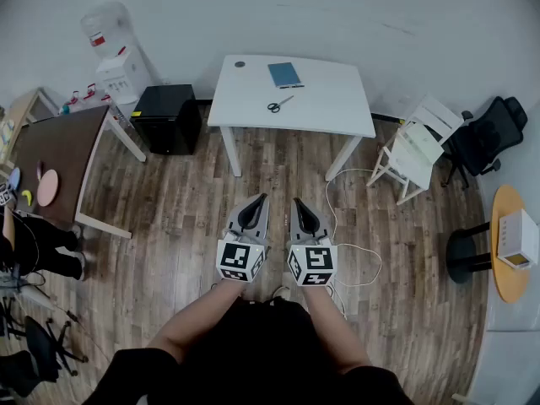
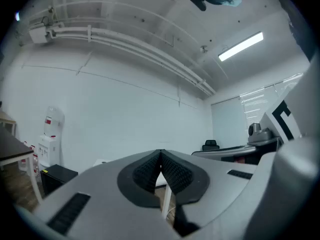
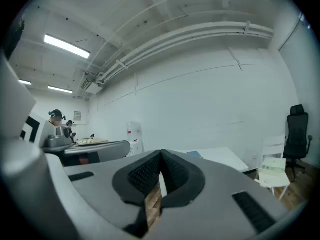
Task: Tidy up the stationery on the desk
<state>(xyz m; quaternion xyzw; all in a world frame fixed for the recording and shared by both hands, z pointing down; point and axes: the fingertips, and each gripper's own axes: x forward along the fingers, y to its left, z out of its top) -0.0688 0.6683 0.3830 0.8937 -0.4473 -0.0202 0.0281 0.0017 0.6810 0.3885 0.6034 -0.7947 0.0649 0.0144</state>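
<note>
**Get close to the desk first, then open up**

The left tongs (image 1: 261, 199) are shut tight, pad on pad, with nothing in them. The right tongs (image 1: 296, 201) are the same: shut and empty. They sit side by side in the lower middle of the head view. Both point up the frame at the white desk (image 1: 337, 108), and a wide strip of wooden floor (image 1: 169, 226) lies between them and it.

All the stationery is on that desk, near the top middle of the frame. A blue notebook (image 1: 285, 74) lies flat toward the back edge. A pair of scissors (image 1: 279, 104) lies just below it in the frame, near it but not touching. A small dark round thing (image 1: 240, 64) sits at the desk's upper left corner (too small to tell what it is).

The step in hand looks like getting close, because nothing is in reach from here. A good way is to walk straight to the front edge of the desk with both tongs level and shut, so they bump nothing.

Watch out for the white cable (image 1: 359, 251) on the floor, just right of the tongs. Also mind the white chair (image 1: 418, 146) to the right of the desk.

At the desk, open one pair before it goes down. The scissors are thin and flat, so the handles are probably the easiest part to pinch. The notebook lies flat too, so it may need a push to the edge first.
</note>
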